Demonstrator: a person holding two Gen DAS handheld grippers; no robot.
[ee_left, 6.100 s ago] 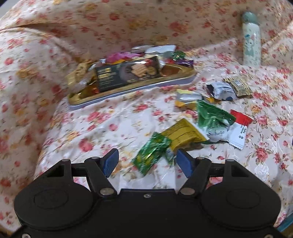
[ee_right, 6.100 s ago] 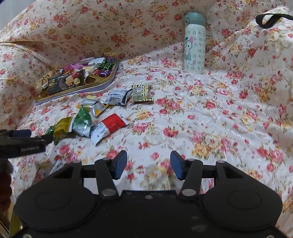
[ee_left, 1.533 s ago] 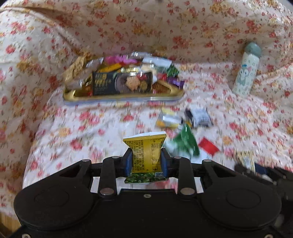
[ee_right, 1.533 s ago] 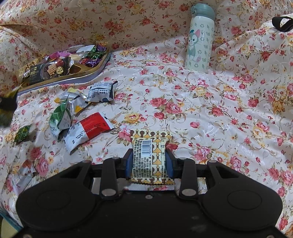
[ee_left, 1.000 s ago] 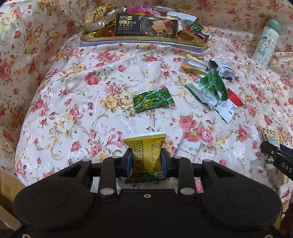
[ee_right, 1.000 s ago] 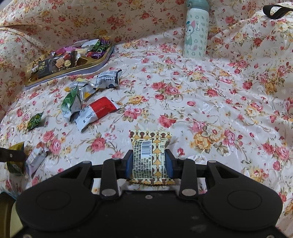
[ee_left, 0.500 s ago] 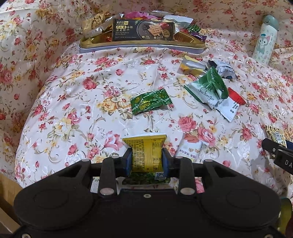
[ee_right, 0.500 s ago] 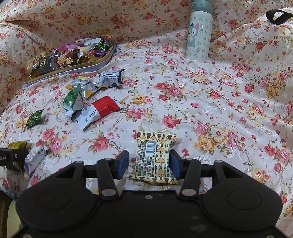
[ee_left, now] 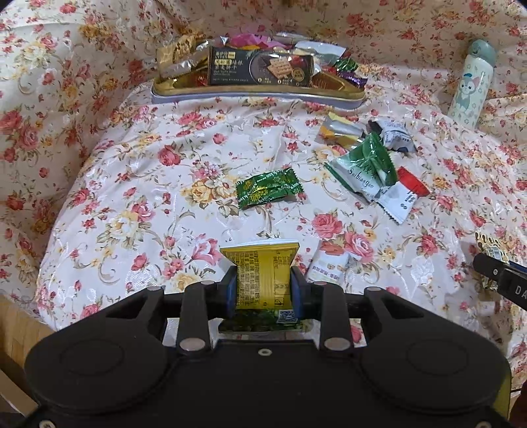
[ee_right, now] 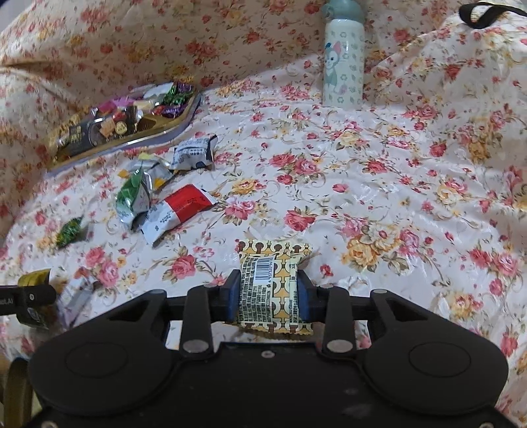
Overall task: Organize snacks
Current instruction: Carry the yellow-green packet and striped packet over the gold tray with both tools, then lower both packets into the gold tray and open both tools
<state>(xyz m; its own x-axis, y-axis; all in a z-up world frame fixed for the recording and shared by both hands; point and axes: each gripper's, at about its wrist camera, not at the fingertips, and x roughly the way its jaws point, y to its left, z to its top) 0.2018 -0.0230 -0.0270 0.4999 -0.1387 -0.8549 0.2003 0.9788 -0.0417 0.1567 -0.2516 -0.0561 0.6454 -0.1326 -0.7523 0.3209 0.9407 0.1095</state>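
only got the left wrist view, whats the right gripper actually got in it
Observer: The right gripper has a cream and brown patterned packet, barcode side up, between its pads, and its jaws are closing on it.
Operator: ok anything out past it on the right that i cant see
Observer: Yes, a black strap loops over the floral cloth at the far right corner; no snacks lie on that side.

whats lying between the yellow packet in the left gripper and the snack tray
In the left wrist view, one loose green candy wrapper lies on the floral cloth between the yellow packet and the tray; the rest is bare cloth.
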